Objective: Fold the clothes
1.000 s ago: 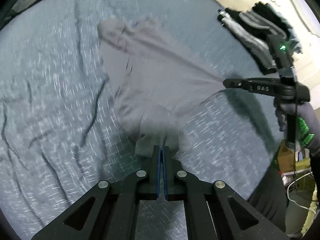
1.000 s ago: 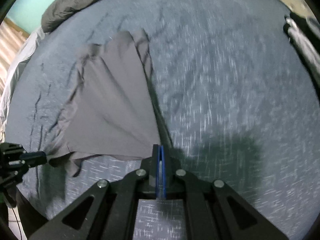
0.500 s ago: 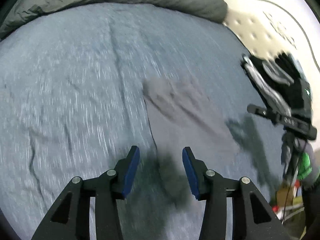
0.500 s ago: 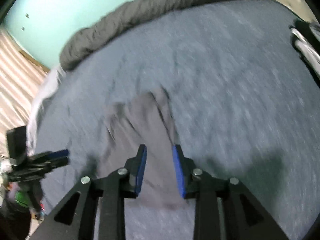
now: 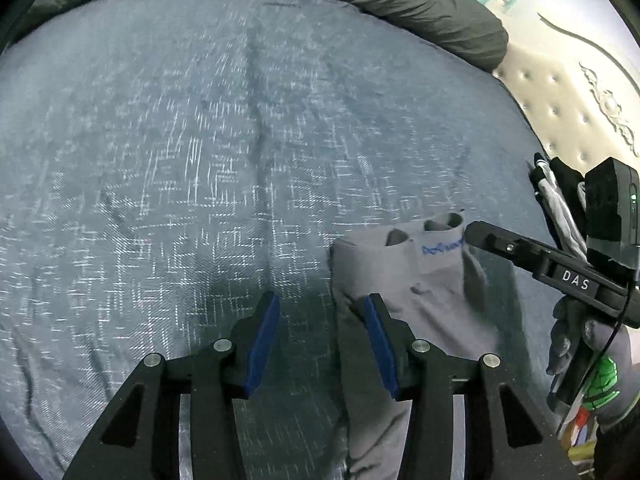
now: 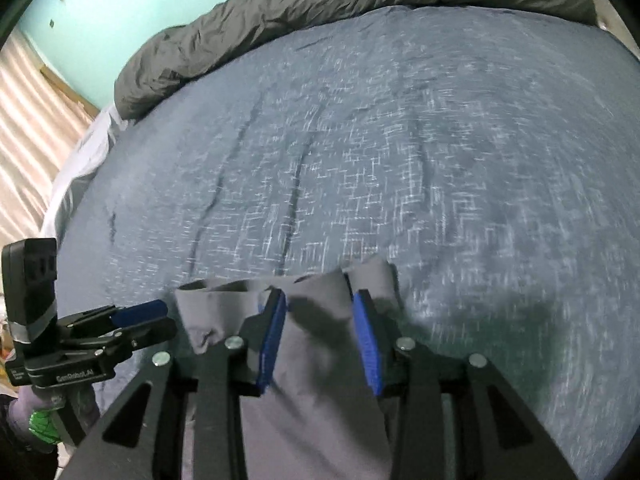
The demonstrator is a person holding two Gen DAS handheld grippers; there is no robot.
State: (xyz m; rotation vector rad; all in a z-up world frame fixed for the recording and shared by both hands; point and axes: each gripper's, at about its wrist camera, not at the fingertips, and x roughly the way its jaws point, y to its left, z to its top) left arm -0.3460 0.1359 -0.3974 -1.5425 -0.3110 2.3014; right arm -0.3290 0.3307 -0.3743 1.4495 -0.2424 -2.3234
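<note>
A grey garment [image 5: 420,300] with blue lettering near its far edge lies flat on the blue bedspread [image 5: 200,140]. My left gripper [image 5: 322,320] is open and empty, over the garment's left edge. My right gripper [image 6: 320,316] is open and empty, low over the same garment [image 6: 320,380]. In the left wrist view the right gripper [image 5: 472,232] reaches in from the right at the garment's far edge. In the right wrist view the left gripper [image 6: 160,316] shows beside the garment's left edge.
A rolled dark grey duvet [image 6: 320,12] lies along the far edge of the bed. A pile of black and grey clothes [image 5: 560,200] sits at the right by the cream tufted headboard [image 5: 568,92]. A curtain [image 6: 28,120] hangs at the left.
Both grippers were shut on the grey garment and held it stretched. They let go and opened, and the garment now lies flat. Both cameras tilted up toward the far side of the bed.
</note>
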